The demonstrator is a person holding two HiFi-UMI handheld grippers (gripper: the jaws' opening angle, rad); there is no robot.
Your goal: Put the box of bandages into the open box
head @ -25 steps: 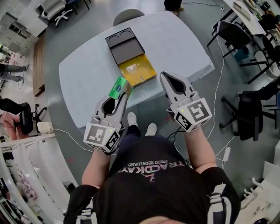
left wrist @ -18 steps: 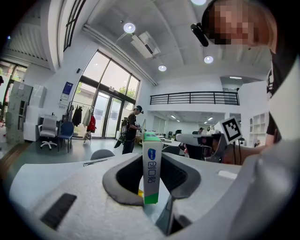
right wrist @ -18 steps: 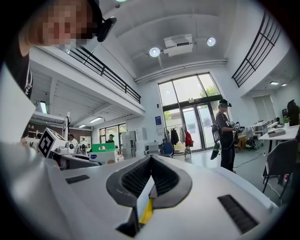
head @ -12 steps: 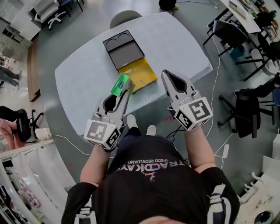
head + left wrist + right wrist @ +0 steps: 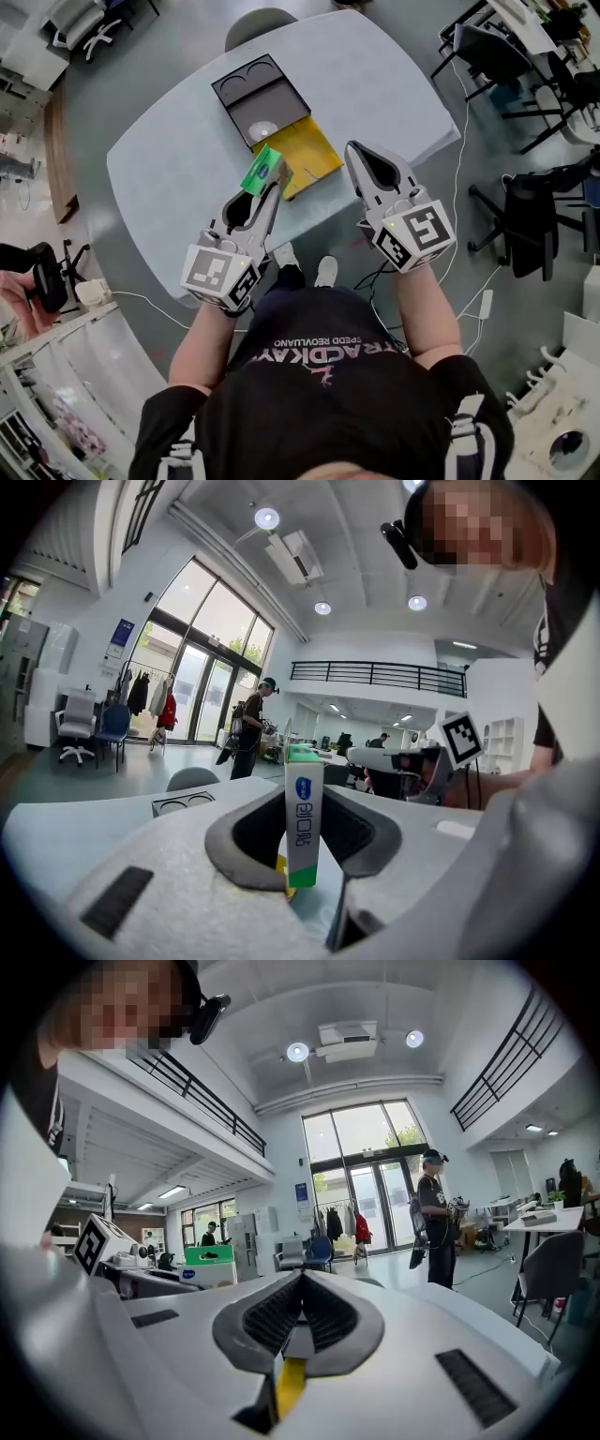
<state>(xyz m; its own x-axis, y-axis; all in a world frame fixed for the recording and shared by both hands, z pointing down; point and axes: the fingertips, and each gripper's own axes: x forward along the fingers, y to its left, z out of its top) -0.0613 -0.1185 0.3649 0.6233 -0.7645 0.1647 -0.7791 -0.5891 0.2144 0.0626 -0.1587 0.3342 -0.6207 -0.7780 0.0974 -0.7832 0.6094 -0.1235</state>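
The box of bandages point(image 5: 263, 169) is green and white, and my left gripper point(image 5: 269, 186) is shut on it, holding it in the air just left of the open box. In the left gripper view the bandage box point(image 5: 303, 822) stands upright, pinched between the two jaws. The open box has a yellow inside point(image 5: 306, 157) and a black part with two round recesses point(image 5: 253, 92) behind it. My right gripper point(image 5: 362, 156) hovers over the table's near edge, right of the yellow part, with its jaws shut point(image 5: 302, 1281) and nothing in them.
The pale blue table point(image 5: 178, 159) has rounded corners. A grey chair point(image 5: 258, 19) stands at its far side and black chairs point(image 5: 525, 225) to the right. Cables point(image 5: 464, 216) trail on the floor. A person point(image 5: 436, 1213) stands by the glass doors.
My left gripper has carried the bandage box forward and up, closer to the yellow part of the open box. The right gripper has barely moved.
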